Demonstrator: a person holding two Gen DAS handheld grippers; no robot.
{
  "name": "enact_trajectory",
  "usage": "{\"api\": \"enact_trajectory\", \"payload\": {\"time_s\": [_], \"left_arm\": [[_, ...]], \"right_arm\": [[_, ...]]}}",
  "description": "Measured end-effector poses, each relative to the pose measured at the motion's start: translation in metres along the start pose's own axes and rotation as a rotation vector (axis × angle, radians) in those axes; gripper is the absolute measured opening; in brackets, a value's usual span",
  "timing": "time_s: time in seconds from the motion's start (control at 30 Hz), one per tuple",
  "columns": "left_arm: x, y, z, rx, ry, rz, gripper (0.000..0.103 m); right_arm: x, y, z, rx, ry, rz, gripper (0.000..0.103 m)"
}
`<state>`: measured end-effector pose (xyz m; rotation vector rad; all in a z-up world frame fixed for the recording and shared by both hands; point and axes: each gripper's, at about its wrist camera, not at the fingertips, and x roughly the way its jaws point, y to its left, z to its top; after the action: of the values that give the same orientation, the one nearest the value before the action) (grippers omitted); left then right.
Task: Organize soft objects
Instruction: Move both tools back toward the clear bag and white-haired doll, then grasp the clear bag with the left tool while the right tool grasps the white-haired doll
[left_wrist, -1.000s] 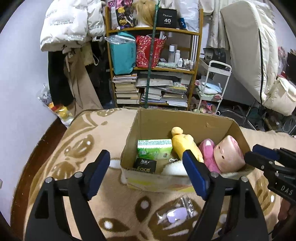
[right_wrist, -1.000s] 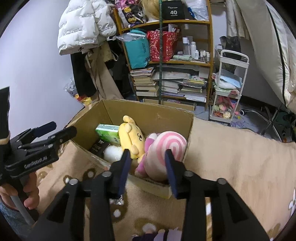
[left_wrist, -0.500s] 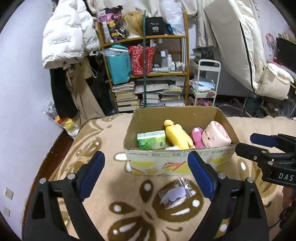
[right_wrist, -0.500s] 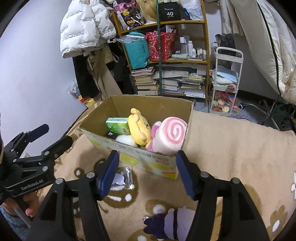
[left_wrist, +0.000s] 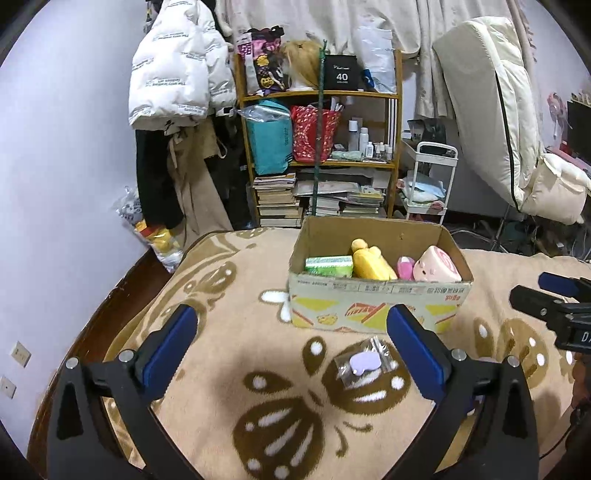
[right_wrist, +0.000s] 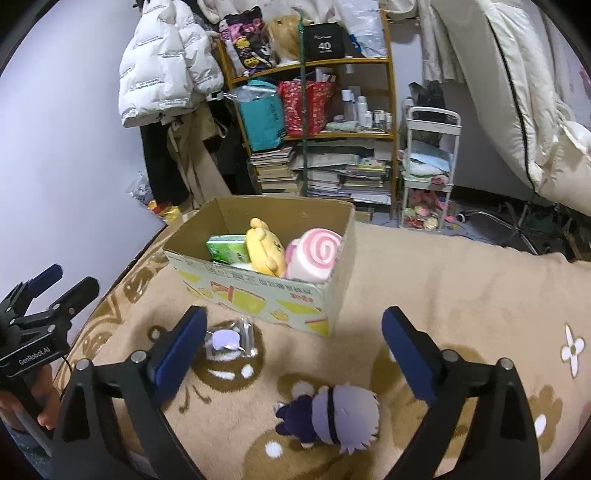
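A: What's the biggest thing here?

B: The fleecy tan blanket (left_wrist: 229, 354) with brown and white flower shapes, spread over the whole work surface. On it stands an open cardboard box (right_wrist: 273, 295), printed yellow and red on its front wall.

A: And inside?

B: A pink-and-white swirl plush (right_wrist: 317, 254) at the right end, a yellow plush dog (right_wrist: 264, 247) beside it, then a green tissue pack (right_wrist: 227, 249) at the left.

A: Anything still outside?

B: A plush doll (right_wrist: 332, 417) with pale lilac hair and dark clothes lies on the blanket in front of the box, well apart from it. A small crinkly clear bag (left_wrist: 364, 363) holding something lilac lies just in front of the box.

A: The grippers?

B: The left gripper (left_wrist: 291, 350) hovers low with its blue-padded fingers spread wide, nothing between them, the bag just inside its right finger. The right gripper (right_wrist: 293, 350) is likewise spread wide and empty, above the doll.

A: The room?

B: A crowded wooden shelf (left_wrist: 319, 162) of books and bags, and a white puffer jacket (left_wrist: 177, 70) hanging on the pale wall.
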<state>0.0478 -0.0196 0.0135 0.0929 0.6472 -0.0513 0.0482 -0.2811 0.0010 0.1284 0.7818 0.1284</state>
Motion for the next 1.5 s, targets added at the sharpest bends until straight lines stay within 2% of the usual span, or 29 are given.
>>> {"api": "enact_trajectory", "payload": {"time_s": [0.23, 0.37, 0.5, 0.87, 1.1, 1.27, 1.5], "left_arm": [[-0.006, 0.001, -0.014, 0.004, 0.029, -0.01, 0.101], [-0.004, -0.001, -0.016, 0.007, 0.032, -0.026, 0.101], [0.005, -0.002, -0.018, -0.006, 0.034, -0.01, 0.101], [0.058, -0.003, -0.02, -0.049, 0.137, -0.051, 0.101], [0.088, -0.018, -0.025, -0.037, 0.196, -0.07, 0.101], [0.108, -0.026, -0.034, -0.063, 0.259, -0.102, 0.101], [0.129, -0.039, -0.044, -0.053, 0.313, -0.123, 0.101]], "right_arm": [[-0.007, -0.003, -0.009, 0.018, 0.018, -0.008, 0.101], [-0.001, 0.0, -0.014, 0.016, 0.042, -0.008, 0.101], [0.009, -0.001, -0.019, 0.025, 0.08, -0.019, 0.101], [0.042, -0.012, -0.028, 0.082, 0.191, -0.036, 0.101], [0.064, -0.028, -0.037, 0.164, 0.283, -0.046, 0.101], [0.075, -0.033, -0.042, 0.161, 0.335, -0.086, 0.101], [0.094, -0.044, -0.05, 0.205, 0.411, -0.079, 0.101]]}}
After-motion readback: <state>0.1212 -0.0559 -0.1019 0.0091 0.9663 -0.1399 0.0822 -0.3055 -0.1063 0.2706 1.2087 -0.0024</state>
